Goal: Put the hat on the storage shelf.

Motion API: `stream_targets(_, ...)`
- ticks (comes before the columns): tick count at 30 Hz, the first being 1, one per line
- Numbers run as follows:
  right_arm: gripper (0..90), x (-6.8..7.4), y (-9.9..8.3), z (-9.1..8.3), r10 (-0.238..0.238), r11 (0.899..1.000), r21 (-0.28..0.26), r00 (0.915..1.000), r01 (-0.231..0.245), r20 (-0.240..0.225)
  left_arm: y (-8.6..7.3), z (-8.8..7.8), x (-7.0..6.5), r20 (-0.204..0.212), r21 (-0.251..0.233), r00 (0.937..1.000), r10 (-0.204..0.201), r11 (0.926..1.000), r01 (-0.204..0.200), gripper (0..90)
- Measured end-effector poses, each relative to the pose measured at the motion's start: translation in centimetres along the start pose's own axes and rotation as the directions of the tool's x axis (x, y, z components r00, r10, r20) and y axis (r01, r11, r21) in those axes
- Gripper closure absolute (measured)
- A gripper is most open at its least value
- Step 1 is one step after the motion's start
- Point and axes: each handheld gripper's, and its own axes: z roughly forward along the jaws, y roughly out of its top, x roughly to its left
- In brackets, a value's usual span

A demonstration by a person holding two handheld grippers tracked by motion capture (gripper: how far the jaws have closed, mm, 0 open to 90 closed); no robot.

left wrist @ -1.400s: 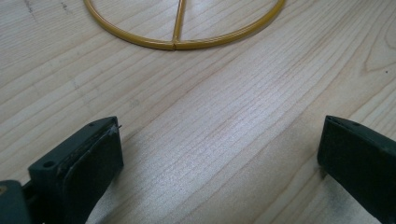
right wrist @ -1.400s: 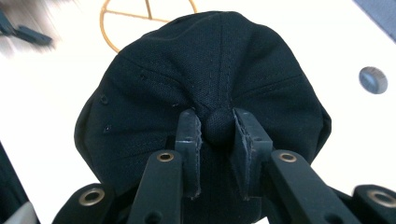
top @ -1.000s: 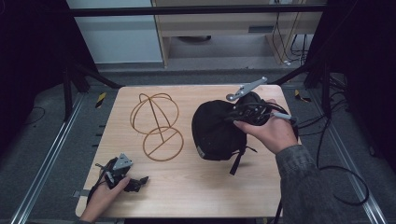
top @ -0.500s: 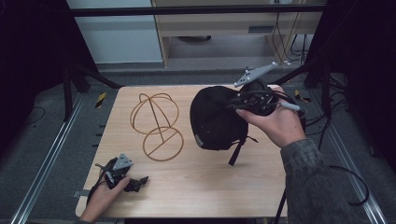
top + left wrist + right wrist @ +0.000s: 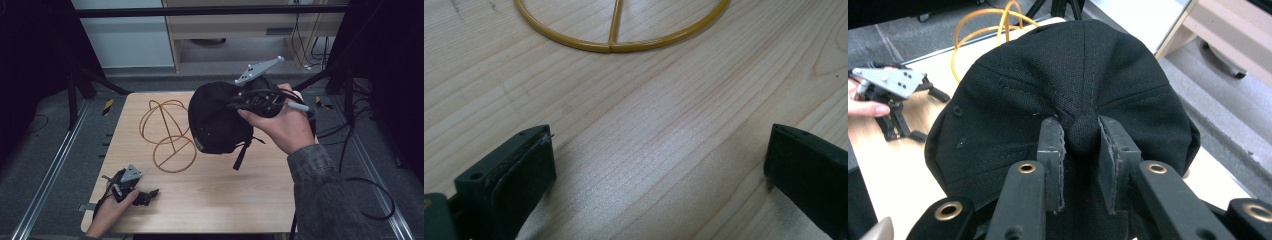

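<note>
A black cap (image 5: 216, 120) hangs in the air above the table's right half, its strap dangling. My right gripper (image 5: 250, 102) is shut on the cap's top button (image 5: 1082, 134), with the jaws pinching it from both sides. A yellow wire hat stand (image 5: 166, 131) stands upright on the wooden table (image 5: 230, 190), just left of the cap. My left gripper (image 5: 145, 195) rests near the table's front left corner, open, with bare wood between its jaws (image 5: 659, 165). The stand's round base (image 5: 619, 30) lies ahead of it.
Black frame posts (image 5: 75, 95) stand at the table's back corners. Cables (image 5: 360, 165) trail off the right side. A cabinet (image 5: 240, 25) and grey floor lie beyond the far edge.
My right gripper has lifted the cap off the table and carried it up and slightly back. The left gripper has stayed in place.
</note>
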Motion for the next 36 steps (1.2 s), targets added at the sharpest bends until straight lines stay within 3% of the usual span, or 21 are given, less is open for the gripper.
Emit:
stream_targets(11,73.8,1.7,2.8,1.8,-0.023,0.999,-0.034,0.9997,0.023,-0.01,0.0,0.0,0.0,-0.001,-0.001,1.0,0.001,1.0,-0.001,0.0)
stream_targets(27,73.7,3.1,6.4,3.5,-0.09,0.996,-0.018,0.9959,0.09,-0.005,0.0,0.0,0.0,-0.002,-0.001,1.0,0.001,1.0,-0.001,0.0)
stream_targets(36,73.7,3.2,7.0,4.1,-0.101,0.995,-0.015,0.9948,0.101,-0.006,0.0,0.0,0.0,-0.002,-0.001,1.0,0.001,1.0,-0.001,0.0)
